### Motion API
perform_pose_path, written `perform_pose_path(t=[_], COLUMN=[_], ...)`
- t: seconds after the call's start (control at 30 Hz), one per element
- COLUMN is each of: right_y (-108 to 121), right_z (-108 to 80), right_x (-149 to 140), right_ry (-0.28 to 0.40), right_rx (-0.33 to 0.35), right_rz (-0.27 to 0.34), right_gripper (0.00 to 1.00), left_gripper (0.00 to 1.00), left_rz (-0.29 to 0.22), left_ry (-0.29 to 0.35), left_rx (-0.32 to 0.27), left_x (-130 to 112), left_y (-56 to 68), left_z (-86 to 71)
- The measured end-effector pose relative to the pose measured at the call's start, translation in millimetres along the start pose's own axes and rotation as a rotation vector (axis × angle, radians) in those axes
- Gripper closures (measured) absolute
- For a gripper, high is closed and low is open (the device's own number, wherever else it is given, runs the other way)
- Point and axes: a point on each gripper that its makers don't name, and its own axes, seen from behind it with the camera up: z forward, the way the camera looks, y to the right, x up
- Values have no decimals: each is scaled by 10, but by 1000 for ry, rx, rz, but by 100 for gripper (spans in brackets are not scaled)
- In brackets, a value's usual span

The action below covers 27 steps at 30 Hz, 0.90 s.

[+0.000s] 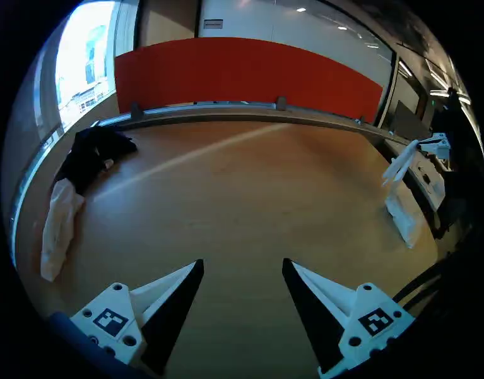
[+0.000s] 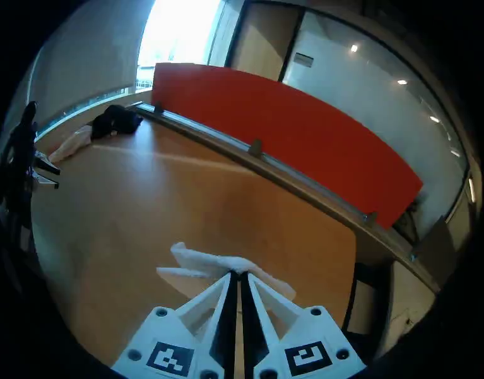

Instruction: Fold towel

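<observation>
A wooden table (image 1: 242, 189) backed by a red divider (image 1: 242, 69) sets the scene for a towel fold that looks barely begun. The right gripper (image 2: 236, 275) has its 2 fingers drawn together on a corner of the white towel (image 2: 204, 260), which lies rumpled on the wood just beyond the fingertips at 12 o'clock in the right gripper view. In the left gripper view the same towel sits near the table's edge at 3 o'clock, one end pulled up into a peak. The left gripper (image 1: 242, 261) hovers over bare wood with its fingers spread wide and nothing between them, well apart from the towel.

At 9 o'clock in the left gripper view a black cloth (image 1: 93, 151) and a pale cloth (image 1: 59, 227) lie heaped near the far edge, neither one in hand.

No flat panel or crease shows on the towel. By this evidence the work is at the pick-up stage, with spreading, a second grip by the free gripper and the folds themselves all left to do.
</observation>
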Motion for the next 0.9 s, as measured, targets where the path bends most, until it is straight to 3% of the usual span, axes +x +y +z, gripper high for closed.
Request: perform_pose_path(t=[0.47,0.9], right_y=[130,173], right_z=[-215,-527], right_x=[-410,-1068], right_ry=[-28,-103], right_rx=[-15,-61], right_rz=[43,82], right_gripper=[97,97], left_gripper=[8,8], left_rz=[22,51], left_ry=[-9,-21], left_rx=[-17,-34], left_x=[18,-59], left_y=[224,347], left_z=[64,41])
